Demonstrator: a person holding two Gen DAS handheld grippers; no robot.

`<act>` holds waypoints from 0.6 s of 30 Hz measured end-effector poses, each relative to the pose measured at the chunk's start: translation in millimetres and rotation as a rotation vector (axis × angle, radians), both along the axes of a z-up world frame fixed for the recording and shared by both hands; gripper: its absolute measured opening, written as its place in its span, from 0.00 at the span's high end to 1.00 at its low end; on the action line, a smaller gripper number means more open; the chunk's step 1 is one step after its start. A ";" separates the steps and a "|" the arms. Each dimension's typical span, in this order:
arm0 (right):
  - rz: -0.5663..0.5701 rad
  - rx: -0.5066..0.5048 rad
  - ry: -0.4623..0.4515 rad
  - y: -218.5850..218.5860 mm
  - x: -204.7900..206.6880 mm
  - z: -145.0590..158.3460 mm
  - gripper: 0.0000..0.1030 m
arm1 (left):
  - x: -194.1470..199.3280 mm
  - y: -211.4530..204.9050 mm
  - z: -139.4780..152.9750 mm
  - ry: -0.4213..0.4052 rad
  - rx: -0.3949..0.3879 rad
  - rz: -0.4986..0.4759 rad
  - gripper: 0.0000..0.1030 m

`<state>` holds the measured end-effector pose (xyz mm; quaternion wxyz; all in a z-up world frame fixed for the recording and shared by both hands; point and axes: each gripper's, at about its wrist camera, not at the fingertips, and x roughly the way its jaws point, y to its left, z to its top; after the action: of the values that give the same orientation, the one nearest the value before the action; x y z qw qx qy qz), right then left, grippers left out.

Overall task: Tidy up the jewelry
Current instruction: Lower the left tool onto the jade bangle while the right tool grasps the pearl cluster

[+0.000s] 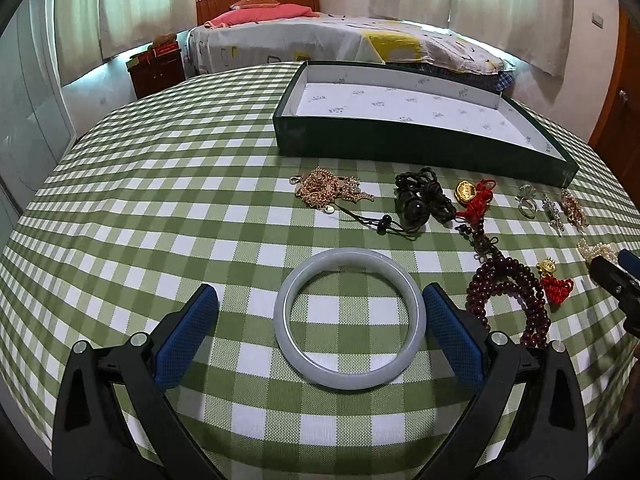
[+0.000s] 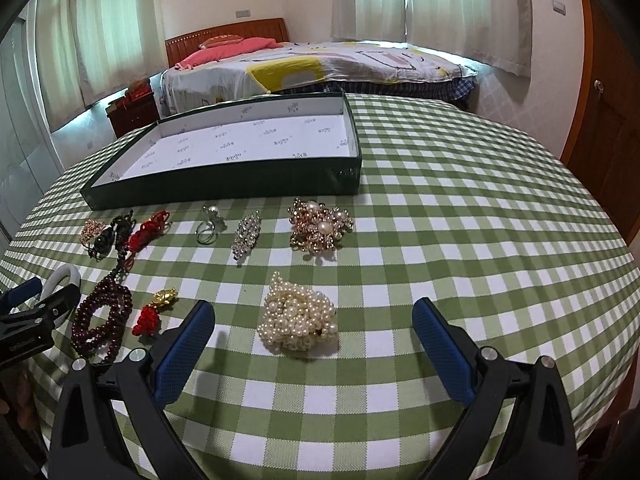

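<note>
— What covers the table (image 2: 460, 216)?
— A green-and-white checked cloth. At its far side sits a shallow dark green box (image 2: 224, 184) with a white lining.
— And nearer?
— A pale jade bangle (image 1: 350, 318), dark red beads (image 1: 508, 292), a gold chain heap (image 1: 332, 192), a pearl cluster (image 2: 298, 316), a silver brooch (image 2: 246, 236) and a ring (image 2: 208, 226).
</note>
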<state>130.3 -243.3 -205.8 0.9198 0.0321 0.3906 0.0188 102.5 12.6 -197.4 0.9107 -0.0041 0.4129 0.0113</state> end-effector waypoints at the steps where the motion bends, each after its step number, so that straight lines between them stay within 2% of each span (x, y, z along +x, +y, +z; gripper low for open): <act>1: -0.001 0.003 -0.002 -0.3 0.0 -0.7 0.06 | -0.1 -0.1 0.0 0.000 0.000 0.000 0.04; 4: -0.008 0.011 -0.018 -1.8 -1.5 0.6 0.07 | -1.3 -0.4 0.5 -0.003 -0.002 -0.004 0.07; 6: -0.011 0.014 -0.024 -3.3 -1.4 1.3 0.07 | -4.2 -3.9 0.3 -0.019 -0.002 -0.020 0.23; 8: -0.010 0.017 -0.021 -3.8 -0.7 0.9 0.08 | -6.3 -6.6 2.1 -0.028 0.000 -0.039 0.33; 10: -0.004 0.018 -0.018 -3.3 0.0 -0.1 0.10 | -6.4 -7.0 2.1 -0.031 0.001 -0.044 0.33; 11: 0.002 0.018 -0.017 -2.7 0.4 -0.4 0.15 | -6.4 -6.3 2.0 -0.032 -0.003 -0.044 0.33; 12: 0.006 0.020 -0.015 -2.0 0.5 -0.6 0.28 | -6.5 -5.7 2.0 -0.032 -0.004 -0.043 0.33; 14: 0.010 0.025 -0.003 -1.6 1.8 -2.7 0.37 | -6.6 -5.1 1.8 -0.031 -0.004 -0.044 0.33; 18: 0.008 0.006 -0.005 -0.8 0.6 -2.0 0.42 | -6.8 -4.6 1.9 -0.030 -0.005 -0.042 0.33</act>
<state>130.9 -244.1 -207.8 0.9205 0.0331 0.3885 0.0237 95.7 8.1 -195.5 0.9168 0.0020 0.3992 -0.0088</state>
